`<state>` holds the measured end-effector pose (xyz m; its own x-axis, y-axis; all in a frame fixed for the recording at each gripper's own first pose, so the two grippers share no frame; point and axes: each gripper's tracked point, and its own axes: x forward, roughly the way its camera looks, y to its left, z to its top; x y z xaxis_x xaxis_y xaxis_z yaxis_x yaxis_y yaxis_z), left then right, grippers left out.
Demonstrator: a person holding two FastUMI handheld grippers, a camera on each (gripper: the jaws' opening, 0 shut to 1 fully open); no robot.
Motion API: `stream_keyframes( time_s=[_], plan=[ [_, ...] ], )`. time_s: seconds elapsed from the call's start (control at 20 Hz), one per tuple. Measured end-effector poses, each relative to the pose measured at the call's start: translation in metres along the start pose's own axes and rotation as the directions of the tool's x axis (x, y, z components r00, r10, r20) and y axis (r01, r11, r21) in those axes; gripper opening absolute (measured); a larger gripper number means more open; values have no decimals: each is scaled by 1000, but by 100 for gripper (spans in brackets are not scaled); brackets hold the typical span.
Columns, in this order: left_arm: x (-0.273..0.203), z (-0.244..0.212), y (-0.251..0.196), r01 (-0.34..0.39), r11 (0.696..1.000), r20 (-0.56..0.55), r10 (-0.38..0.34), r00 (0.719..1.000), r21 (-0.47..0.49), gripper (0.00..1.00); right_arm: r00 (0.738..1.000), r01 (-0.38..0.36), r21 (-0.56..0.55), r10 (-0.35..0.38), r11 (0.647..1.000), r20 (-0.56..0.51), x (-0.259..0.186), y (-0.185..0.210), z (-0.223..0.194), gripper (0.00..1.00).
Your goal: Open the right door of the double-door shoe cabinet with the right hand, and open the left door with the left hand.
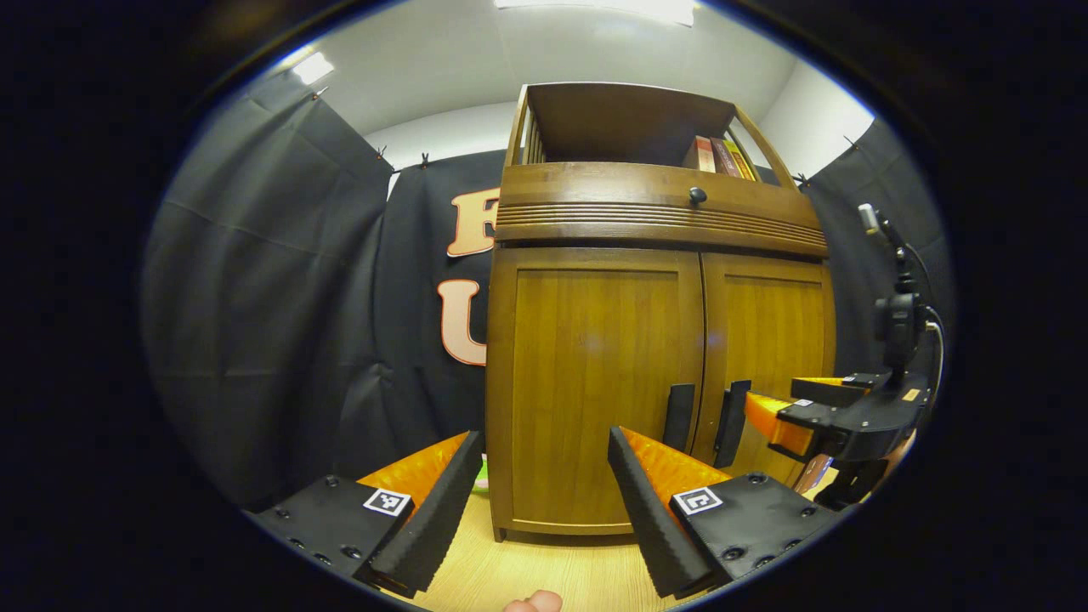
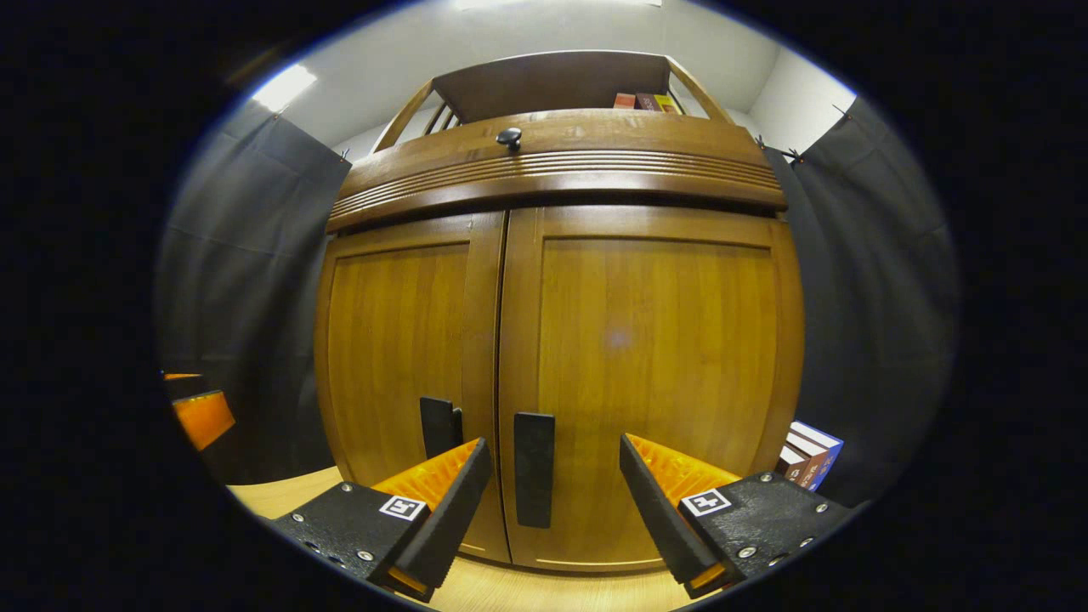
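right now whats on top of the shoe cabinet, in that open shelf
A few books stand upright at the right end of the open top shelf. The drawer front hides the shelf floor, and both doors are shut, so the inside is unseen.

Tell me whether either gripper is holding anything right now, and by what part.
Nothing is held. The left gripper and the right gripper are both open, short of the closed cabinet doors.
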<state>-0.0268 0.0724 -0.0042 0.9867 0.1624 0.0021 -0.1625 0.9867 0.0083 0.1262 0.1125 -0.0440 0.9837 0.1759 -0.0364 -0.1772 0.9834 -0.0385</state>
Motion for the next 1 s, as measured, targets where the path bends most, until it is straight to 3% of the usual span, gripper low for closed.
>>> stream_keyframes(
  time_s=[0.3, 0.35, 0.4, 0.45, 0.5, 0.6, 0.65, 0.7, 0.75, 0.85, 0.9, 1.0],
  plan=[
    [-10, 1, 13, -33, 999, -7, 33, 999, -5, 99, 997, 77, -30, -77, 997, -20, 38, -9, -20, 94],
    [-10, 2, 15, -39, 999, -5, 39, 999, -1, 99, 996, 85, -25, -85, 996, -31, 41, -11, -24, 85],
    [-12, 3, 17, -45, 999, -3, 45, 999, 5, 99, 995, 85, -15, -85, 996, -45, 44, -10, -29, 93],
    [-11, 5, 18, -52, 999, 0, 52, 999, 11, 99, 995, 83, -8, -84, 996, -57, 46, -9, -34, 93],
    [-12, 4, 19, -54, 998, 2, 54, 999, 14, 99, 994, 83, -2, -83, 997, -64, 48, -7, -37, 100],
    [-11, 5, 20, -53, 999, 5, 53, 999, 12, 99, 993, 88, -3, -88, 996, -81, 54, -6, -45, 100],
    [-11, 5, 21, -53, 999, 3, 53, 999, 10, 99, 994, 92, -2, -92, 996, -66, 54, -3, -43, 92],
    [-11, 4, 22, -54, 998, 0, 54, 999, 10, 99, 994, 90, 2, -90, 996, -62, 54, 1, -43, 100],
    [-10, 3, 24, -57, 998, -5, 57, 998, 10, 99, 995, 88, -1, -88, 996, -50, 53, 3, -42, 91],
    [-8, 0, 28, -63, 998, -12, 63, 998, 11, 99, 996, 81, 1, -81, 997, -36, 53, 5, -43, 88],
    [-8, 0, 29, -63, 998, -14, 63, 998, 11, 99, 997, 75, 0, -74, 997, -37, 53, 7, -45, 98],
    [-6, -1, 29, -61, 998, -20, 61, 998, 13, 98, 998, 49, 9, -49, 999, -42, 54, 14, -48, 81]
  ],
)
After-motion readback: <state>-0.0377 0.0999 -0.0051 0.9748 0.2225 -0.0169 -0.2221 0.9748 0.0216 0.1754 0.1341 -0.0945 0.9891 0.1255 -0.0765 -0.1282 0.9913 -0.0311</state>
